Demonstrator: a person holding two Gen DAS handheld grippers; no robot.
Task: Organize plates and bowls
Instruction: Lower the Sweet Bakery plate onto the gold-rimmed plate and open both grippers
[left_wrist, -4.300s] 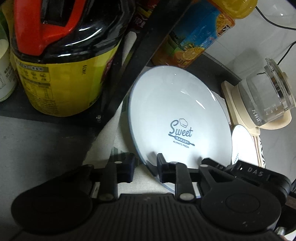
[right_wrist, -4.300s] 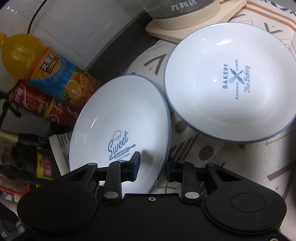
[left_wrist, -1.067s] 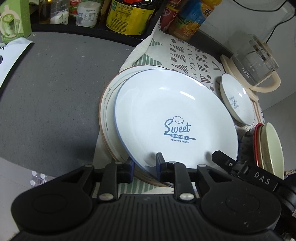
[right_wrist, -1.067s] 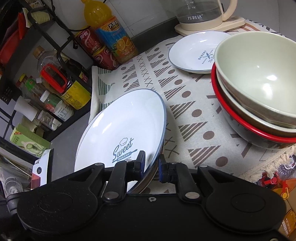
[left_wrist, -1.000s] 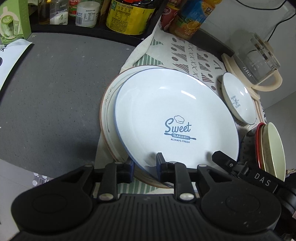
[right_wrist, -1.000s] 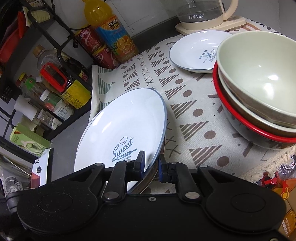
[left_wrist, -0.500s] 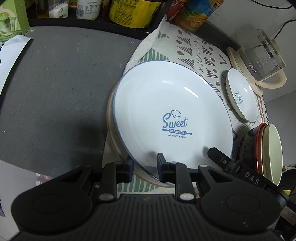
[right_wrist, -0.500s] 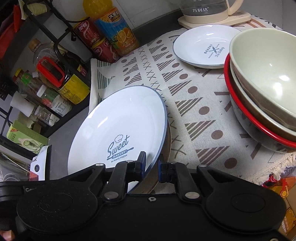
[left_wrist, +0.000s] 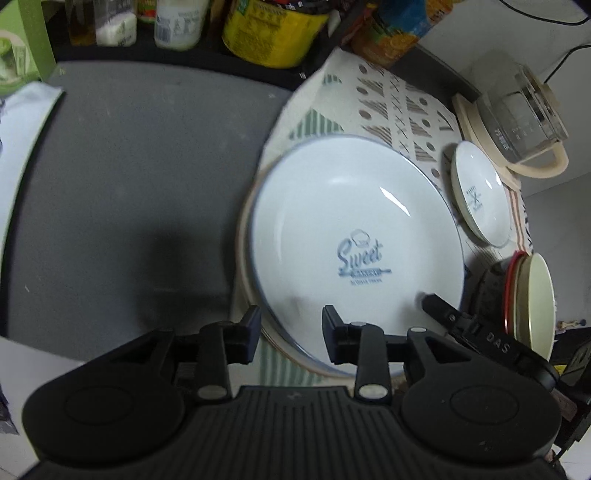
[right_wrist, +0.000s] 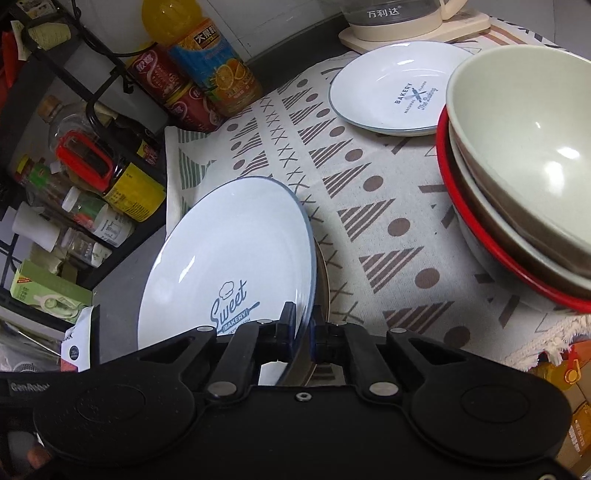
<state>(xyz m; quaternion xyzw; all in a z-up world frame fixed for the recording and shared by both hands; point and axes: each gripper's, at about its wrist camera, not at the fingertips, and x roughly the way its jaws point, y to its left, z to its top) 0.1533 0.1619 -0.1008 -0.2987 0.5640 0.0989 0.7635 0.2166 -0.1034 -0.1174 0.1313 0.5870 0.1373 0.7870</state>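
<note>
- Left gripper (left_wrist: 290, 330): jaws are opening, pads spread to either side of the near rim of the Sweet plate (left_wrist: 354, 251), no longer pressing it.
- Right gripper (right_wrist: 303, 334): jaws pressed nearly together, pinching the same plate (right_wrist: 229, 266) by its near right edge, one pad over the rim and one under.
- The Sweet plate sits on a tan plate (left_wrist: 246, 236), whose rim peeks out on the left in the left view. In the right view the white plate looks tilted, its gripped side raised; whether it is fully seated I cannot tell.
- The relation that matters: the rim runs straight through the right jaws, so this hand alone carries the plate now. I judge the next move is to lower that edge flat, then release.
- Beyond, on the cloth (right_wrist: 369, 206): stacked bowls (right_wrist: 517, 177) at right, near the right hand.
- Farther back, a small plate (right_wrist: 391, 85) lies apart, probably the next piece to stack.
- Farthest: kettle (left_wrist: 517, 110) and bottles (right_wrist: 214, 70).
</note>
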